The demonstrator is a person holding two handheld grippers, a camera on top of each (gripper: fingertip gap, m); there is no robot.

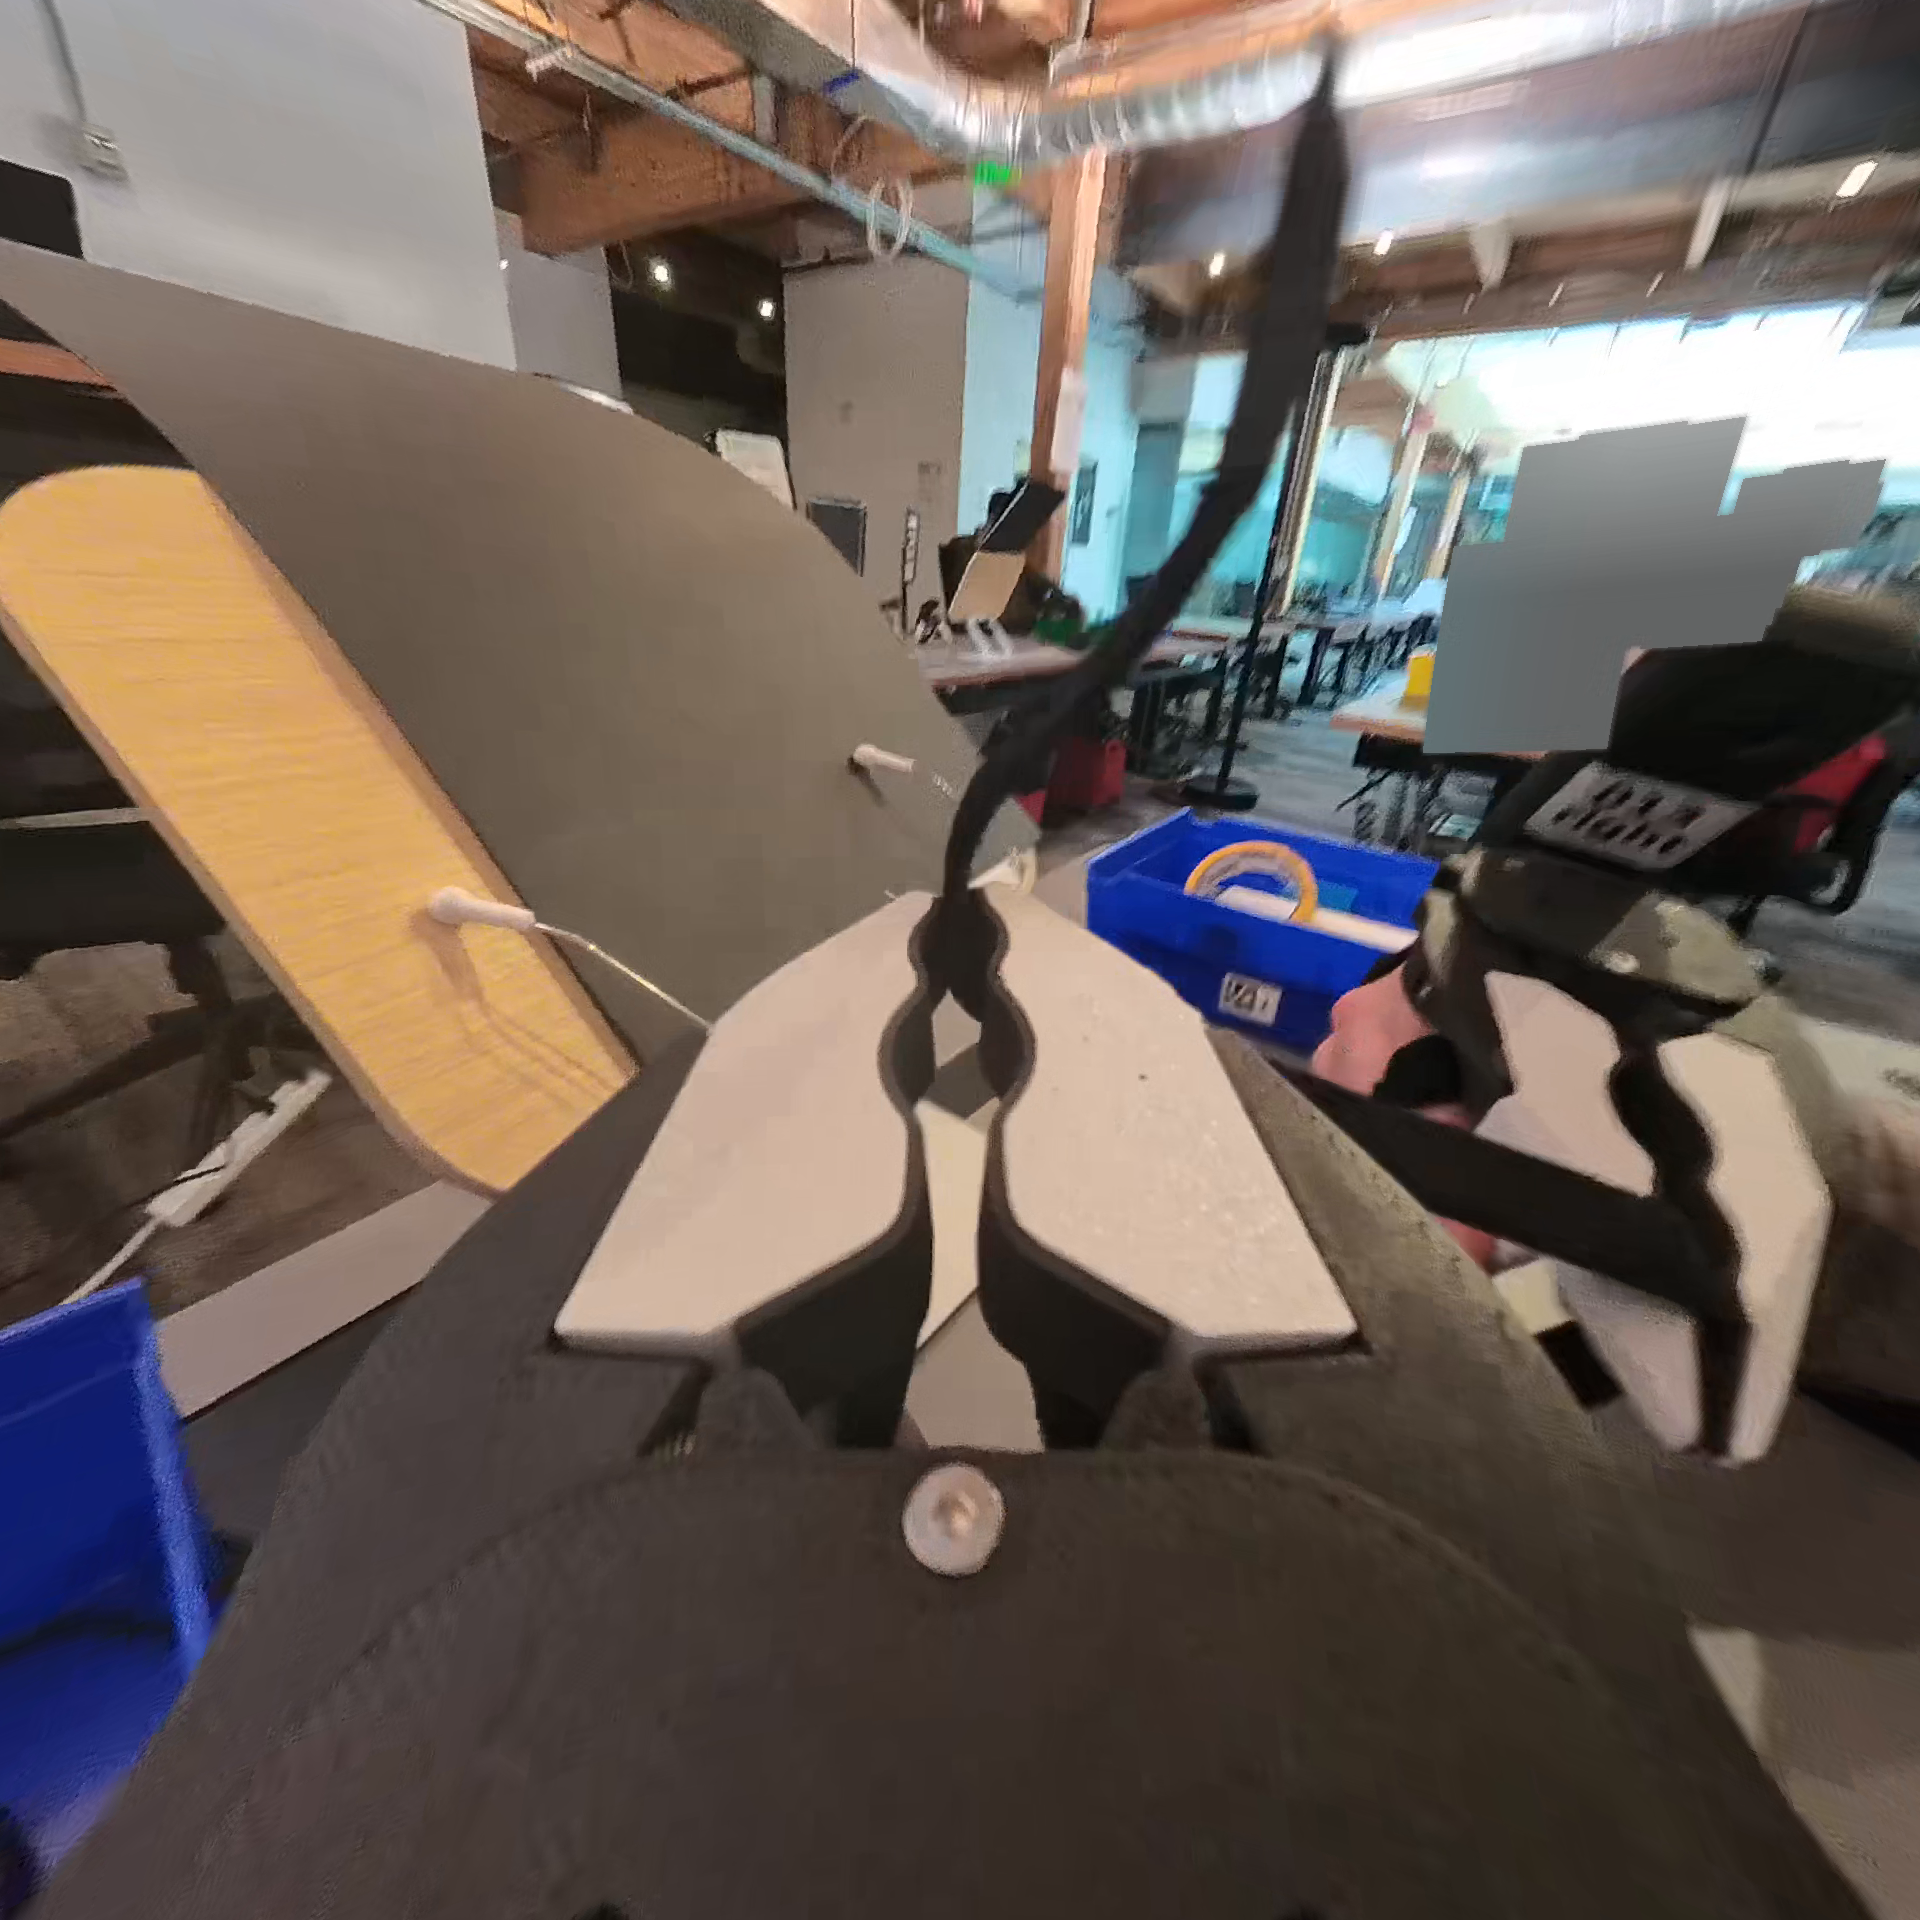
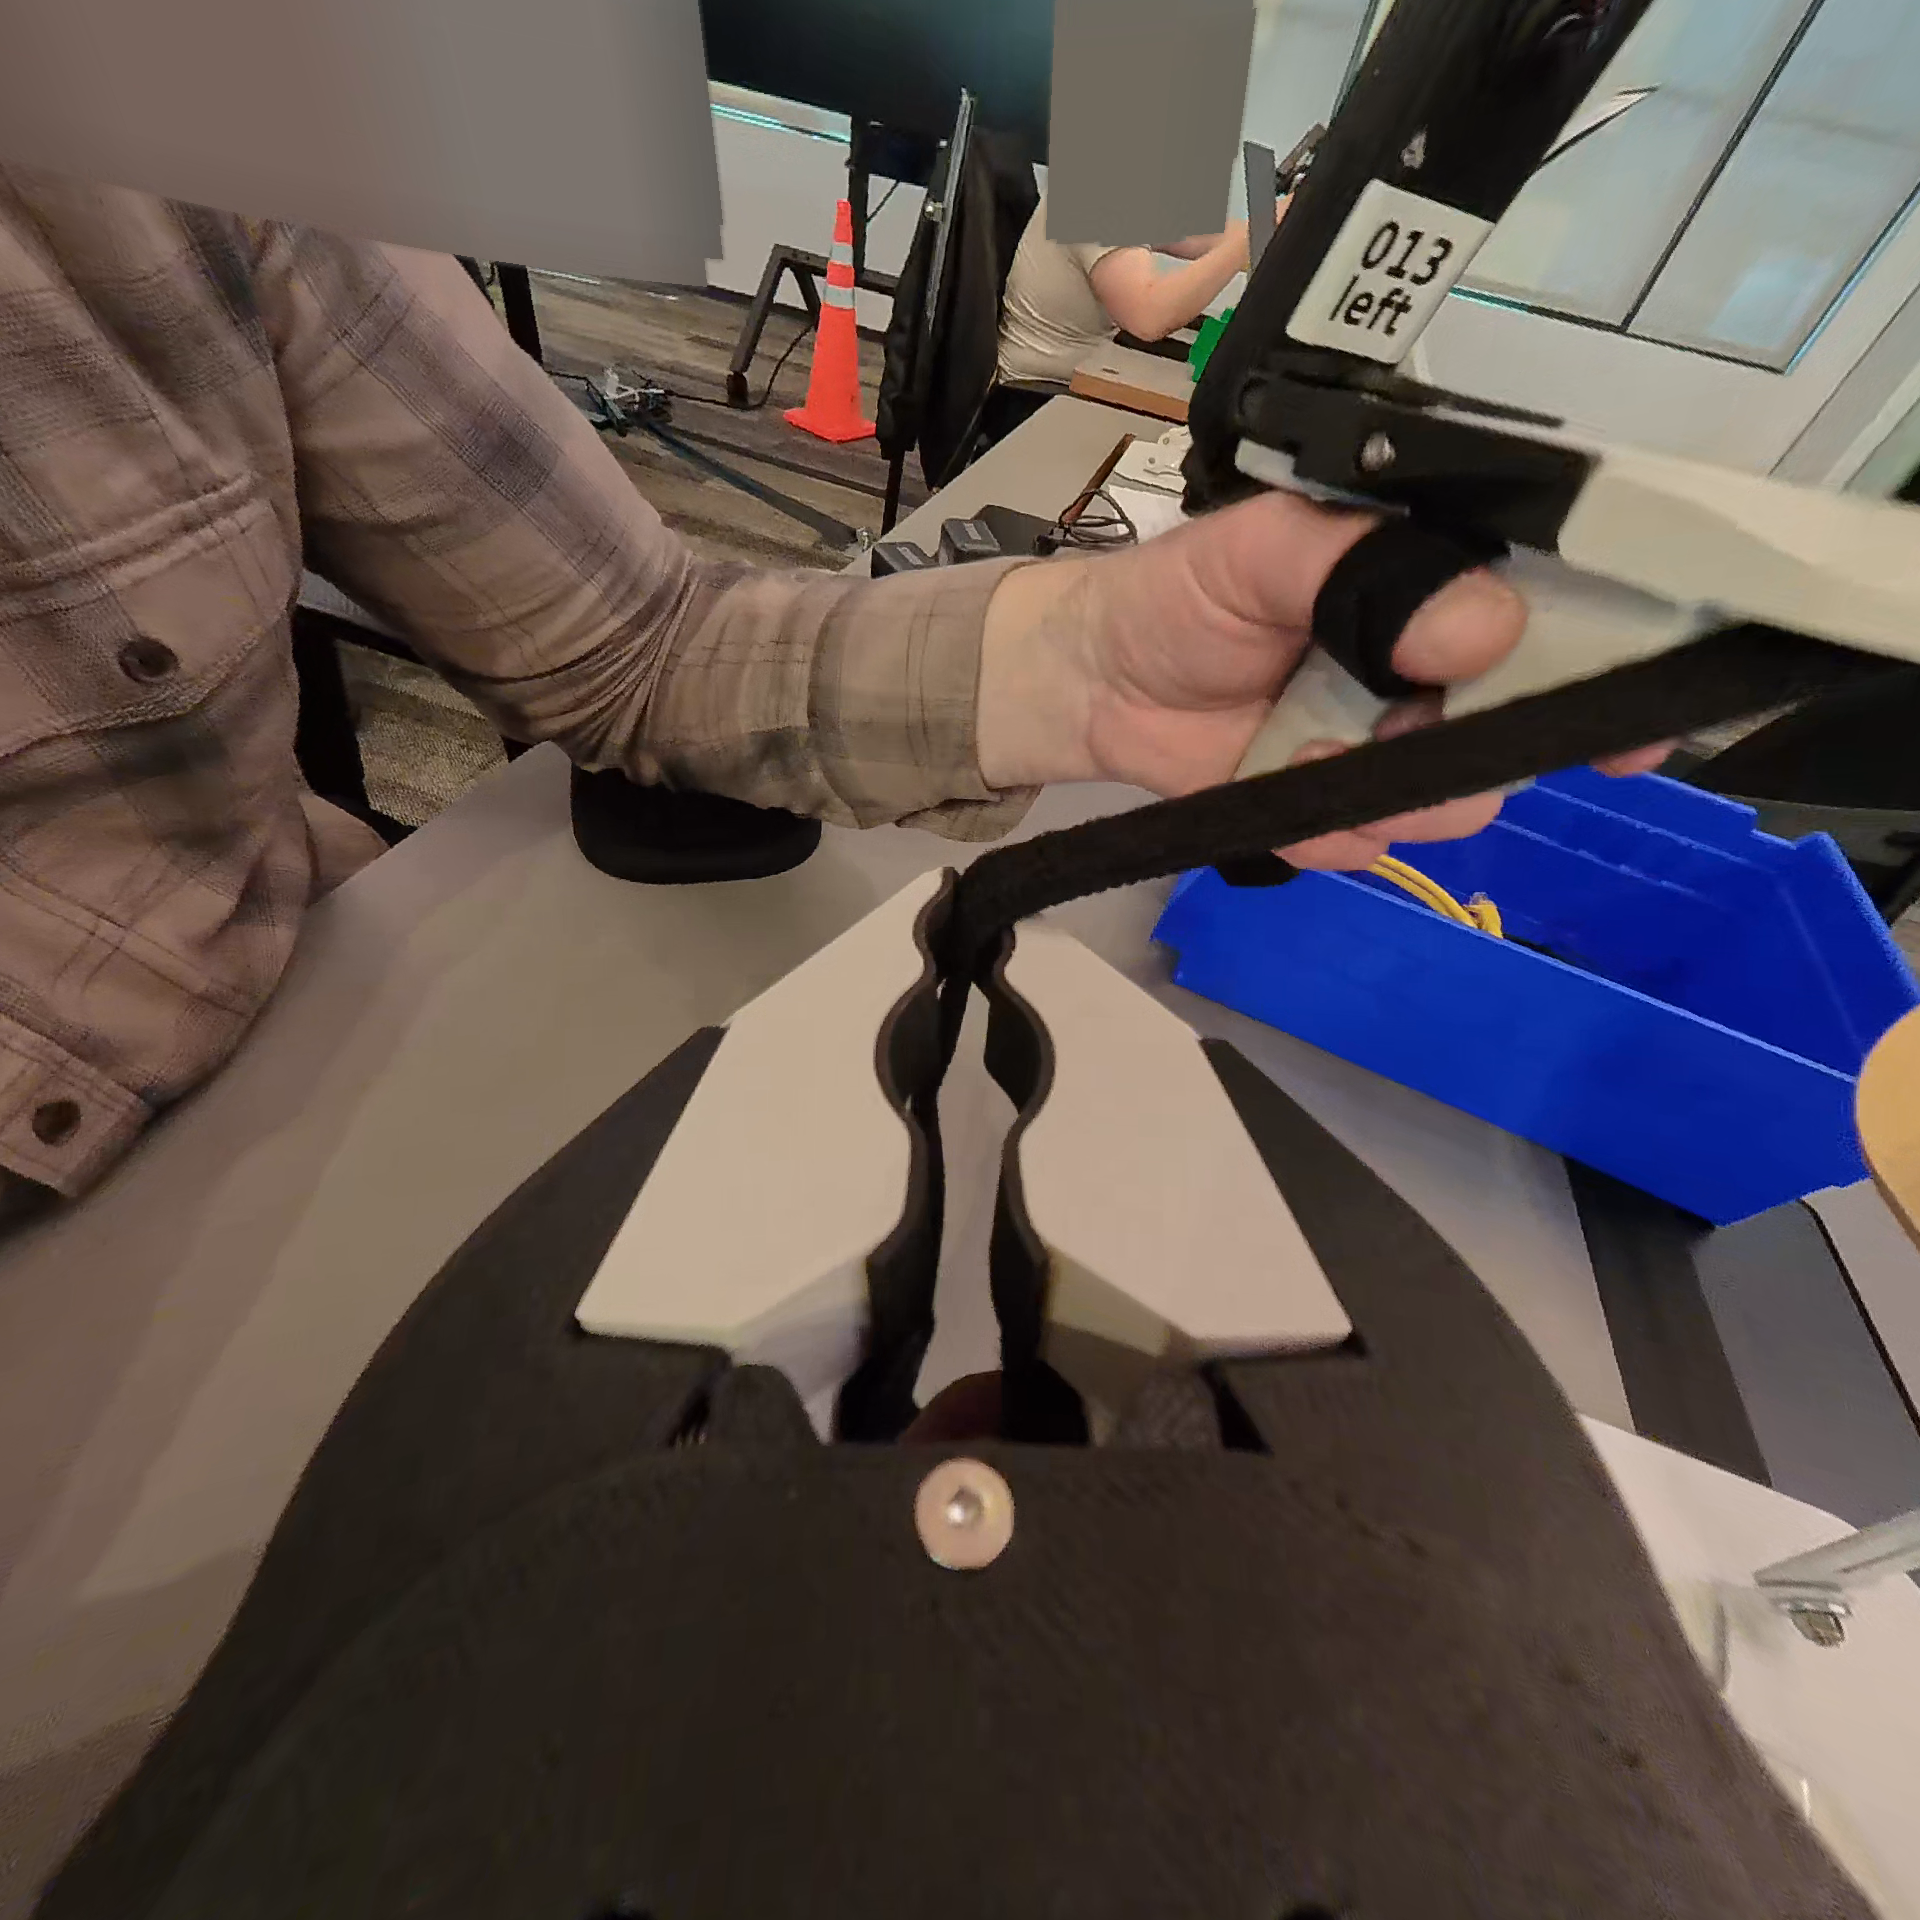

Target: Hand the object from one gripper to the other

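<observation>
A long black strap (image 1: 1257, 416) is the object. My left gripper (image 1: 961, 925) is shut on it at the fingertips, and one length rises up and to the right, blurred. My right gripper (image 1: 1704, 1195) shows at the right of the left wrist view, shut on another length of the strap that runs to it from behind my left gripper. In the right wrist view my right gripper (image 2: 966, 914) is shut on the strap (image 2: 1351, 790), which stretches taut to the right under the left gripper's white finger (image 2: 1766, 582). A hand (image 2: 1143, 644) holds that gripper.
A blue bin (image 2: 1455, 1018) with a yellow cable sits on the grey table (image 2: 468, 987), right of the grippers; it also shows in the left wrist view (image 1: 1195, 925). Another blue bin (image 1: 83, 1507) is at the lower left. A wooden board (image 1: 260, 790) and a grey panel (image 1: 582, 582) stand left. A person in a plaid sleeve (image 2: 520, 582) sits close. Left tips to right tips: about 15 cm.
</observation>
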